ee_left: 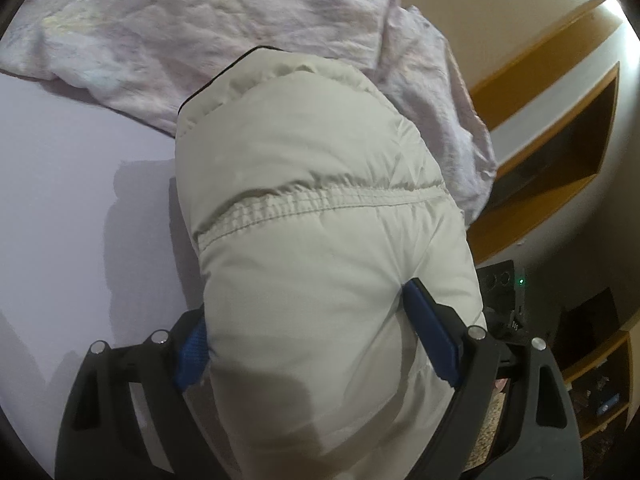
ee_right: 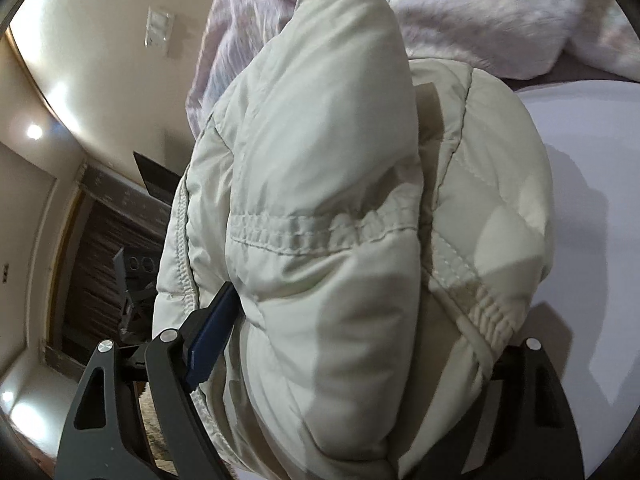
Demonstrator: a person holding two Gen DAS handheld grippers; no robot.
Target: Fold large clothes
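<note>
Both my grippers are clamped on the same puffy cream jacket (ee_left: 320,208). L gripper (ee_left: 316,344): blue pads press into the padding on either side, a thick fold bulging up between the fingers (ee_left: 434,340) and running fwd away from me; elastic seam crosses the bundle just ahead of the pads, dark-edged hem at the far end. Pale lilac bed sheet (ee_left: 72,200) lies left of and below the gripper; crumpled pink blanket (ee_left: 200,32) beyond the jacket; wooden shelf unit (ee_left: 560,140) off to the right. R gripper (ee_right: 340,344): left blue pad (ee_right: 212,336) squeezed vs the jacket (ee_right: 320,200), right pad buried under the fabric, can't see it; jacket fills the gap btw the fingers and rises ahead. Sheet (ee_right: 580,160) to the right of this gripper, blanket (ee_right: 500,12) past the jacket, wall (ee_right: 112,40) to the left.
</note>
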